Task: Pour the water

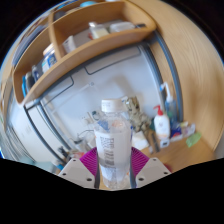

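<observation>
the jaws clamp a clear ribbed plastic water bottle, upright, white-capped, between magenta pads.

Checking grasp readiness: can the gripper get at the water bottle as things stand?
Probably yes: the water bottle stands upright between the fingers of the gripper, with nothing in front; whether the pads press it is unclear.

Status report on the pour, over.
Gripper shut on water bottle, held roughly upright. No cup in sight. Shelf beyond; white squeeze bottle off to one side.
</observation>
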`<state>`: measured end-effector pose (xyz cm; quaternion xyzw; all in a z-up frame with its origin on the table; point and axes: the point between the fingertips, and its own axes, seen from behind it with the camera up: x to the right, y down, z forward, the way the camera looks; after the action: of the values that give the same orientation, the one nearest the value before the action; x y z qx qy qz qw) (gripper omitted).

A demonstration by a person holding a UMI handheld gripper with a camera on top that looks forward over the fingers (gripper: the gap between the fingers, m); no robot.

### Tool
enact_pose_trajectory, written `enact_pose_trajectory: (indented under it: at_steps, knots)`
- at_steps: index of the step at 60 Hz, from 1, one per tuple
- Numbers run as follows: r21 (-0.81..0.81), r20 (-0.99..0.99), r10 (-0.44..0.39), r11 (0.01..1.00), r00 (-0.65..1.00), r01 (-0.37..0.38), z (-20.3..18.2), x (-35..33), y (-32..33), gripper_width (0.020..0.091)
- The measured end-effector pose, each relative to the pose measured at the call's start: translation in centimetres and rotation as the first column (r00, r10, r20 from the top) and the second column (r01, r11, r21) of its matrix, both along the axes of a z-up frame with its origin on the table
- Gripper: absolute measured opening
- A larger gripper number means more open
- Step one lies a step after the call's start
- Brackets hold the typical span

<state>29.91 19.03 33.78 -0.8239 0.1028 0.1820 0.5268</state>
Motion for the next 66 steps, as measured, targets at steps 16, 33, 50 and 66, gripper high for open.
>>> enact_pose_trajectory:
  at_steps: [16, 33, 50, 66]
  knots:
    - [0.127, 0.458, -0.126, 0.989, 0.88, 0.076, -0.7, 9.5, 2.5, 0.0447]
    - [0.058, 0.457, -0.09, 0.996, 0.885, 0.072, -8.2, 10.9, 3.7, 0.045]
    - [0.085, 0.377, -0.111, 0.993, 0.92, 0.084, -11.7, 11.0, 4.0, 0.0479]
    - [-0.003, 0.385, -0.06, 0.998, 0.921, 0.067, -13.3, 11.0, 2.7, 0.0626]
